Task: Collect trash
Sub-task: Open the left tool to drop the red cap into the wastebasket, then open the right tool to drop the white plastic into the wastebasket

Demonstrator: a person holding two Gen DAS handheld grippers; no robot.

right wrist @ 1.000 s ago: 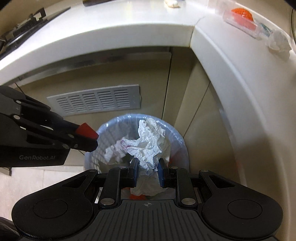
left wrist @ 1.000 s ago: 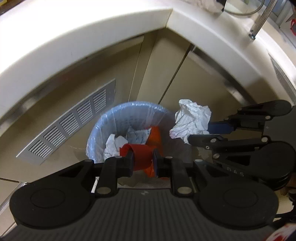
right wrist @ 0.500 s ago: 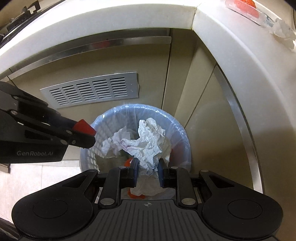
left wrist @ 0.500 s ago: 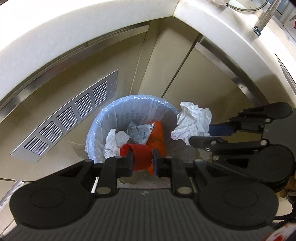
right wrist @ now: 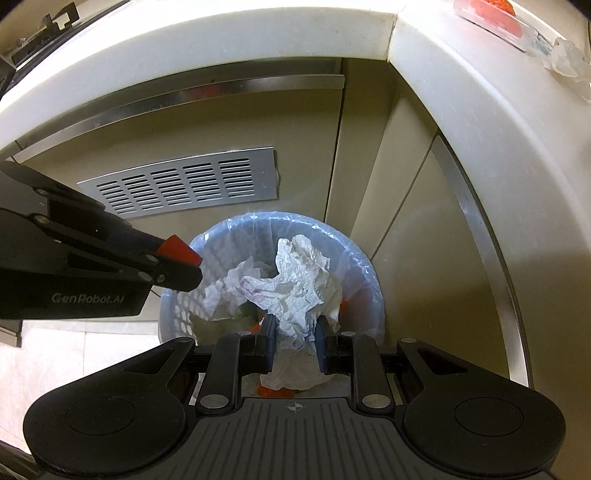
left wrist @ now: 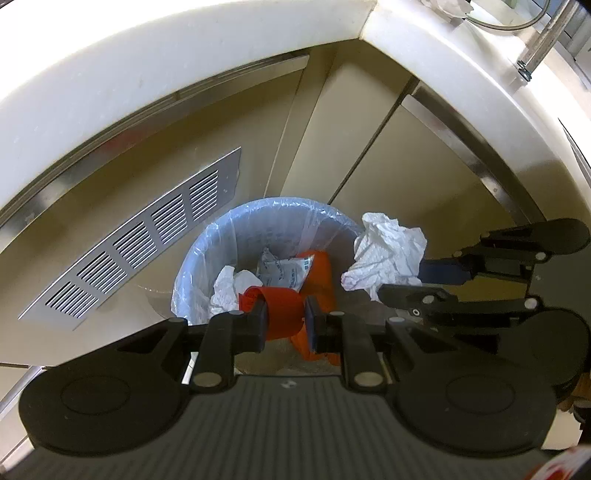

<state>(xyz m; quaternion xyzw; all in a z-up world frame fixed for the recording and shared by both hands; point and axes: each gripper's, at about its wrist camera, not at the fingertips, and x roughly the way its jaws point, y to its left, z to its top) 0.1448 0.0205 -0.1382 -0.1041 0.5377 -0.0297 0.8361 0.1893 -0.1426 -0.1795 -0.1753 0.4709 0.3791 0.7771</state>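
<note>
A round trash bin [left wrist: 207, 243] [right wrist: 364, 266] lined with a pale blue bag stands on the floor in the cabinet corner, below both grippers. My left gripper [left wrist: 284, 314] is shut on a piece of red wrapper [left wrist: 282, 308] over the bin's near rim. My right gripper [right wrist: 293, 332] is shut on a crumpled white paper [right wrist: 295, 280] [left wrist: 388, 254], held above the bin's opening. In the left wrist view the right gripper [left wrist: 402, 278] enters from the right. White paper scraps [left wrist: 227, 286] and an orange packet [left wrist: 321, 273] lie inside the bin.
A white countertop edge [left wrist: 147, 70] [right wrist: 480, 110] curves above the corner cabinets. A metal vent grille [left wrist: 140, 236] [right wrist: 184, 186] sits in the left cabinet face. A clear packet with red contents [right wrist: 495, 14] lies on the counter at upper right. Pale floor tiles [right wrist: 74, 350] show at left.
Both views have sunk toward the bin, which looks larger and nearer. Each gripper keeps its hold, on the red wrapper and on the white paper.
</note>
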